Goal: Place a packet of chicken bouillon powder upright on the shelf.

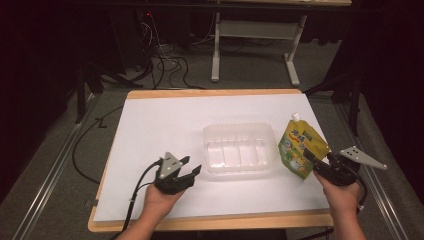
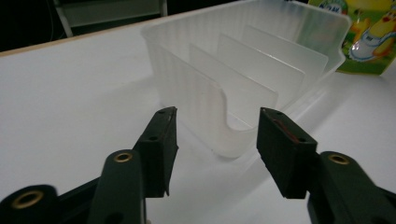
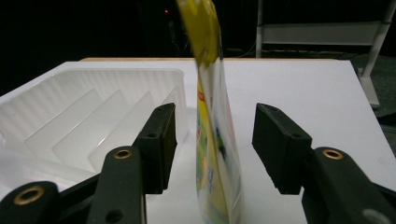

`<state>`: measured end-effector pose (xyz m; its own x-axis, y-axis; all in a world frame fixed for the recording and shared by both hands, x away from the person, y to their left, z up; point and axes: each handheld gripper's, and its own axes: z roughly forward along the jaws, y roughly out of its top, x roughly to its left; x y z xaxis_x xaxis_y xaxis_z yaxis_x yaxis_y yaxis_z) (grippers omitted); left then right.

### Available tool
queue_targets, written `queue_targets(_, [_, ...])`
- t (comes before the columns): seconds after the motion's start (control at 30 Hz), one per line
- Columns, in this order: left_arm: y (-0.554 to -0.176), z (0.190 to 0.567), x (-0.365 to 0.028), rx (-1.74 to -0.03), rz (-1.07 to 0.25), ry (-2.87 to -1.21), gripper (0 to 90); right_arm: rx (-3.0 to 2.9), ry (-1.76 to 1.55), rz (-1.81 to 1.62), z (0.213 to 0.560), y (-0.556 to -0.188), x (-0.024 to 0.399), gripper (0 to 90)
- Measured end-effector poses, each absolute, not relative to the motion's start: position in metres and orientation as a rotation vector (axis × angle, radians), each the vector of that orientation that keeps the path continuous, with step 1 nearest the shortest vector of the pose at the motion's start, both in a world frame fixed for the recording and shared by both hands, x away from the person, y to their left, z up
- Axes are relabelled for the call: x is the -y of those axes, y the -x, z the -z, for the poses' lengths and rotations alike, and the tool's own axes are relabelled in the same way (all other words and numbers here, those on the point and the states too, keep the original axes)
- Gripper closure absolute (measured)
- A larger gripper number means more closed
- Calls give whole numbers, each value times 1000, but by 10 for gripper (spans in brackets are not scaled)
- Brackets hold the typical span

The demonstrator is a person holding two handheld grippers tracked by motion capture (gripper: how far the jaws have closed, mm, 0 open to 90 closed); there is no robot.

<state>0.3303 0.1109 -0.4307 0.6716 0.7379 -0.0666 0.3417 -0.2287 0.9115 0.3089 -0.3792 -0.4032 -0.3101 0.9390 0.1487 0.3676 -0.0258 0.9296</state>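
- White-covered rectangular table with a pale wooden edge: both grippers work over its near half; grey floor and black cables lie beyond its far edge.
- Clear plastic rectangular tray with upright dividers: sits on the white surface between the two grippers, just ahead and to the right of the left gripper, and to the left of the right gripper. In the left gripper view its rounded near corner lies just beyond the gap between the jaws, not inside it.
- Yellow-green stand-up pouch with a white spout cap: stands upright just beside the tray's right end, directly ahead of the right gripper. In the right gripper view the pouch shows edge-on between the two jaws, with clear space on each side; neither pad touches it.
- Left gripper: held in the left hand, low over the table, jaws spread wide, nothing between them.
- Right gripper: held in the right hand, jaws spread wide around the pouch's lower body, not clamped on it.
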Motion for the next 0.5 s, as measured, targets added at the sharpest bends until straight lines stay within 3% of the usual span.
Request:
queue_targets(0.27, [-342, 445, -141, -981, -438, -1775, 412, -1706, -1397, -1298, 405, -317, 377, 515])
queue_targets(0.37, [-341, 445, -142, -968, -449, -1783, 409, -1723, -1399, -1288, 408, -320, 376, 612])
queue_targets(0.43, [-341, 446, -142, -973, -453, -1793, 409, -1726, -1400, -1281, 406, -321, 376, 760])
queue_targets(0.5, [-342, 446, -143, -983, -448, -1789, 409, -1727, -1404, -1285, 405, -320, 376, 790])
